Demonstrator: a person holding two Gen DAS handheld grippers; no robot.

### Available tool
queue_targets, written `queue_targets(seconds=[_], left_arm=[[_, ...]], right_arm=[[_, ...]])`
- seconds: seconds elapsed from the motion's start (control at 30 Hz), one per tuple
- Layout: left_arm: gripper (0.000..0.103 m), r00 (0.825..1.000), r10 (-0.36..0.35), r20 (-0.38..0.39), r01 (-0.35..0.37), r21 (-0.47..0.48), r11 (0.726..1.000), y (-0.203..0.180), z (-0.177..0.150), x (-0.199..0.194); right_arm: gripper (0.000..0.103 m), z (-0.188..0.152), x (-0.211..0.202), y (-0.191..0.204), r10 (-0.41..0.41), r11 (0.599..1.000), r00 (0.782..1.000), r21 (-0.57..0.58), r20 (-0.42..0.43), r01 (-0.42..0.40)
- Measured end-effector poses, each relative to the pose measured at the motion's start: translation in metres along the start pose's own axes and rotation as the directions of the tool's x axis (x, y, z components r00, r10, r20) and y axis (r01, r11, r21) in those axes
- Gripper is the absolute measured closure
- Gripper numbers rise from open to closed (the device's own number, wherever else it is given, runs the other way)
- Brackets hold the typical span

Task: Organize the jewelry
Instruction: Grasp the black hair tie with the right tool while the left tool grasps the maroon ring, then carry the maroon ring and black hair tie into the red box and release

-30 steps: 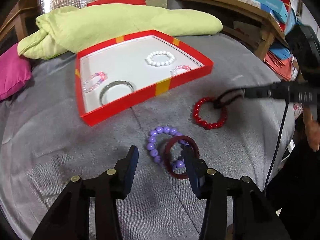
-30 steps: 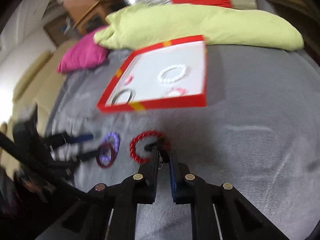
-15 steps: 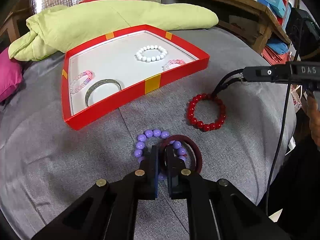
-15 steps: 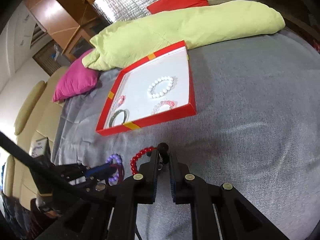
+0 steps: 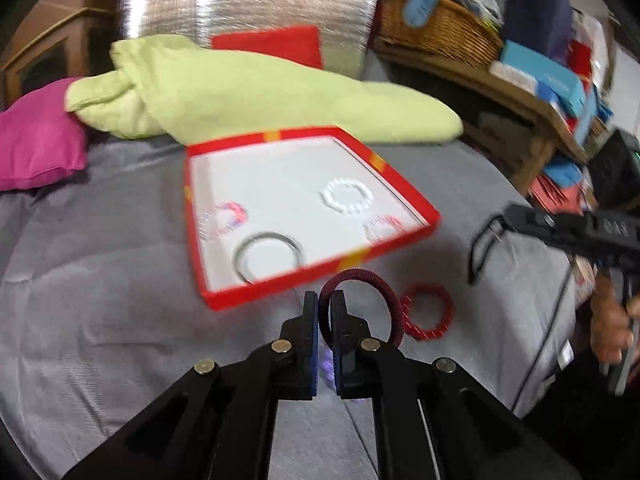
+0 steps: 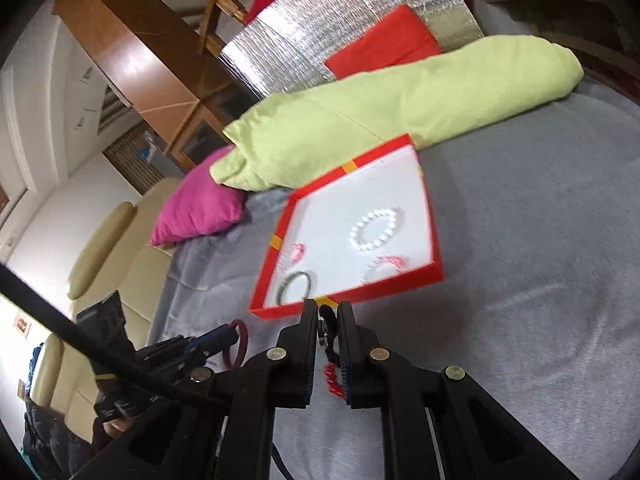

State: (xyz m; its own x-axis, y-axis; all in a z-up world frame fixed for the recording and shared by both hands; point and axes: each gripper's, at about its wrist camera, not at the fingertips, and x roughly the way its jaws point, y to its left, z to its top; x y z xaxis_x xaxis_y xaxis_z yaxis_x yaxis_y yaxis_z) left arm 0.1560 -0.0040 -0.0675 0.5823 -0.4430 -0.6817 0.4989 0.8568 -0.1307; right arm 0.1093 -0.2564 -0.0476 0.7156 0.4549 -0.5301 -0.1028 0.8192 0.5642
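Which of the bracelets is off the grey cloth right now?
The dark maroon ring, pinched in the left gripper and raised. The red beaded bracelet lies on the cloth; four others sit in the red box.

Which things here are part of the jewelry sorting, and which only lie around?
Job: dark red ring in left tool; black hair tie in right tool; red bead bracelet; red tray.
Lying about: green blanket; pink cushion; wicker basket.

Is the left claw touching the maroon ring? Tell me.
Touching. The left wrist view shows the left claw shut on the maroon ring, which is raised off the grey cloth.
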Motion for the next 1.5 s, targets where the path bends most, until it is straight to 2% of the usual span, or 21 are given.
queue_targets(seconds=[0.27, 0.67, 1.03, 1.07, 1.13, 1.17, 1.2, 1.23, 1.3, 1.4, 1.5], left_arm=[[0.097, 0.994, 0.097, 0.042, -0.093, -0.083, 0.992, 0.015, 0.011, 0.004], [0.097, 0.993, 0.116, 0.036, -0.112, -0.094, 0.989, 0.016, 0.034, 0.025], [0.097, 0.993, 0.112, 0.024, -0.106, -0.158, 0.982, 0.039, 0.077, 0.082], [0.095, 0.993, 0.109, 0.035, -0.102, -0.159, 0.982, 0.040, 0.079, 0.086], [0.070, 0.992, 0.113, 0.050, -0.103, -0.164, 0.981, 0.041, 0.084, 0.091], [0.043, 0.991, 0.126, 0.053, -0.115, -0.173, 0.978, 0.042, 0.083, 0.091], [0.035, 0.987, 0.140, 0.075, -0.124, -0.183, 0.975, 0.041, 0.080, 0.086], [0.035, 0.985, 0.136, 0.102, -0.116, -0.180, 0.977, 0.039, 0.076, 0.079], [0.035, 0.986, 0.133, 0.103, -0.120, -0.117, 0.986, 0.030, 0.071, 0.067], [0.034, 0.973, 0.213, 0.090, -0.212, -0.022, 0.977, 0.019, 0.057, 0.056], [0.034, 0.964, 0.267, 0.022, -0.267, -0.001, 0.964, 0.017, 0.043, 0.054]], right_arm=[[0.092, 0.000, 0.017, 0.019, 0.037, 0.999, 0.999, 0.010, 0.005, -0.037], [0.092, 0.019, 0.055, 0.034, 0.041, 0.998, 0.999, 0.041, 0.029, -0.042], [0.092, 0.038, 0.093, 0.017, 0.007, 0.991, 0.999, 0.133, 0.031, -0.011], [0.090, 0.042, 0.096, 0.015, 0.006, 0.989, 0.999, 0.145, 0.054, -0.014], [0.086, 0.050, 0.103, 0.006, 0.032, 0.983, 0.995, 0.175, 0.097, -0.048], [0.071, 0.055, 0.108, -0.001, 0.035, 0.980, 0.995, 0.193, 0.091, -0.052], [0.059, 0.057, 0.110, -0.009, 0.032, 0.974, 0.995, 0.222, 0.089, -0.051], [0.059, 0.057, 0.109, -0.018, 0.027, 0.964, 0.995, 0.259, 0.098, -0.052], [0.059, 0.057, 0.101, -0.030, 0.056, 0.942, 0.993, 0.324, 0.099, -0.086], [0.059, 0.055, 0.077, -0.038, 0.066, 0.925, 0.990, 0.363, 0.127, -0.108], [0.059, 0.051, 0.056, -0.034, 0.029, 0.937, 0.989, 0.341, 0.146, -0.078]])
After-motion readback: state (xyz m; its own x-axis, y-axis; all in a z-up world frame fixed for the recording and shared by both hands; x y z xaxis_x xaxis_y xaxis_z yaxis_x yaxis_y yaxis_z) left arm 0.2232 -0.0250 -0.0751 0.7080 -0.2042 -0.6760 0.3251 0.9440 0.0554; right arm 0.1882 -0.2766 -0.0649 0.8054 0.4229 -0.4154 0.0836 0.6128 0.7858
